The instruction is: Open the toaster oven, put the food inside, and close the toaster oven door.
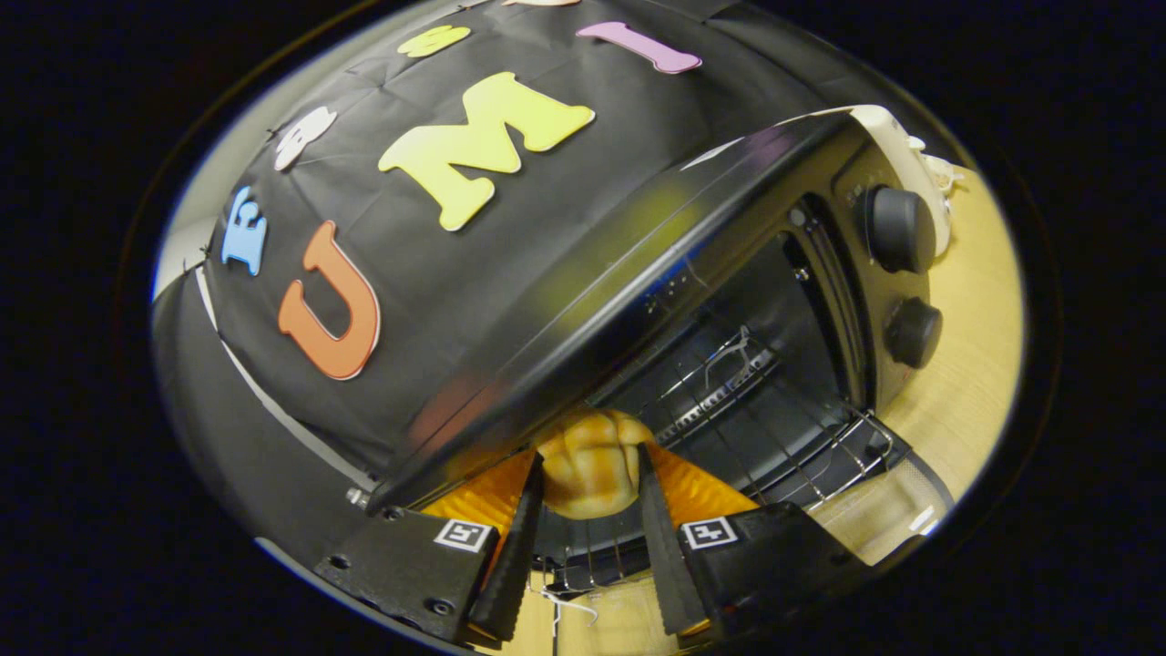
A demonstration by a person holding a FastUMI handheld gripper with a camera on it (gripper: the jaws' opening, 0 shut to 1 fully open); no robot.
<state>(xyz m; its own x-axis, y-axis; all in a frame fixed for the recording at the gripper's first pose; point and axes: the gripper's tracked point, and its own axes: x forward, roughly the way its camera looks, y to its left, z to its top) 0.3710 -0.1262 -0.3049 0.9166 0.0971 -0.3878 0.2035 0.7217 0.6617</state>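
Note:
A golden-brown bread roll sits between my fingers, and my gripper is shut on it from both sides. The black toaster oven stands right in front, seen tilted, with its door folded down and the chamber open. The roll hangs at the left part of the oven's mouth, just under the top edge of the housing and above the wire rack. Two round knobs sit on the oven's right panel.
The oven rests on a light wooden table. A white appliance stands behind the oven's right side. The black cloth wall rises behind and to the left.

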